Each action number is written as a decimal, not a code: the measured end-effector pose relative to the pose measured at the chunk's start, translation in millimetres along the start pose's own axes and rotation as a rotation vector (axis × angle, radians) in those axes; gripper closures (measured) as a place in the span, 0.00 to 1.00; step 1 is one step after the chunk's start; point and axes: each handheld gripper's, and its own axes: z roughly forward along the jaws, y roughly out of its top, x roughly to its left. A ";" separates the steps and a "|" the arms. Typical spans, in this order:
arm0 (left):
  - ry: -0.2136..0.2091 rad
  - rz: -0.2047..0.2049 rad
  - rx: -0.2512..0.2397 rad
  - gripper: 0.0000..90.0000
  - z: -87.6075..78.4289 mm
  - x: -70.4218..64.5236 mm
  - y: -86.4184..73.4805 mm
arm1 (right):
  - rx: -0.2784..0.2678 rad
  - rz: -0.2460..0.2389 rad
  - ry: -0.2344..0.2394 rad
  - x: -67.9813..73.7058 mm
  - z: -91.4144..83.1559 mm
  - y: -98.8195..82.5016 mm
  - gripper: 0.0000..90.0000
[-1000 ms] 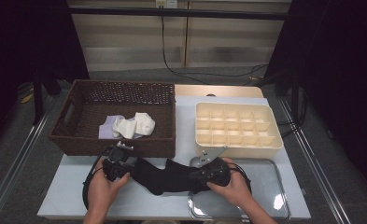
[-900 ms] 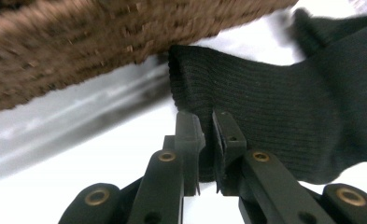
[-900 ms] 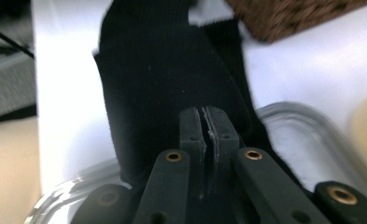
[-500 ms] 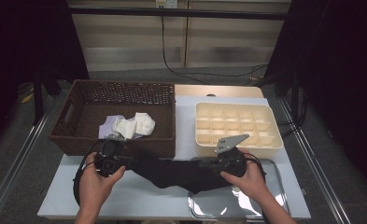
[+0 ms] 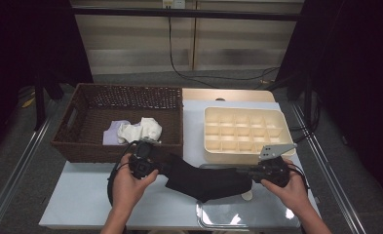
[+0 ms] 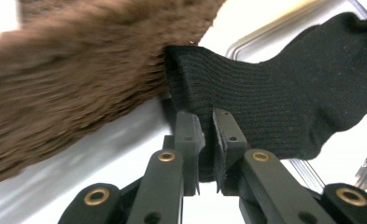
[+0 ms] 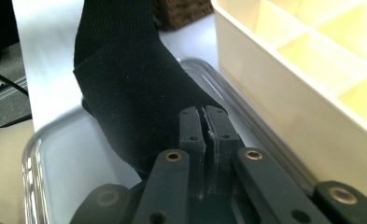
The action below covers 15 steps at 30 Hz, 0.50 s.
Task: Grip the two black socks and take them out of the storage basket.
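Stretching between the two hands, a black ribbed knit sock [image 5: 206,181] hangs just above the white desk [image 5: 82,195], its middle sagging toward the near edge of a clear shallow plastic tray [image 5: 238,217]. The left gripper [image 5: 161,168] is clamped on one end of the sock; in the left gripper view its jaws press together on the knit fabric [image 6: 265,93], with the sock's folded cuff lying close against the blurred side of the dark brown woven wicker basket [image 6: 69,79]. The right gripper [image 5: 245,171] pinches the other end, and in the right gripper view its jaws stand nearly shut with the black fabric [image 7: 134,102] caught between them, above the clear tray [image 7: 55,177].

On the desk behind the left hand [image 5: 128,183] sits the wicker basket [image 5: 77,146], holding crumpled white cloth [image 5: 140,129] and a pale lilac piece [image 5: 112,133]. To its right, behind the right hand [image 5: 289,187], stands a cream plastic organiser box with a grid of small compartments [image 5: 245,131]; the right gripper view shows its near wall [image 7: 288,93] just beside the gripper.
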 end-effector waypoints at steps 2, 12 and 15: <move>-0.020 -0.007 0.015 0.91 10.9 -1.2 -2.7 | 0.010 0.013 -0.011 -2.5 -1.3 -7.7 0.95; 0.039 0.005 0.069 0.80 33.6 -3.3 -20.1 | 0.041 0.033 -0.018 -7.3 4.6 -27.0 0.95; 0.075 0.029 0.070 0.69 34.6 -3.9 -20.6 | 0.053 0.030 -0.022 -6.2 9.6 -28.3 0.95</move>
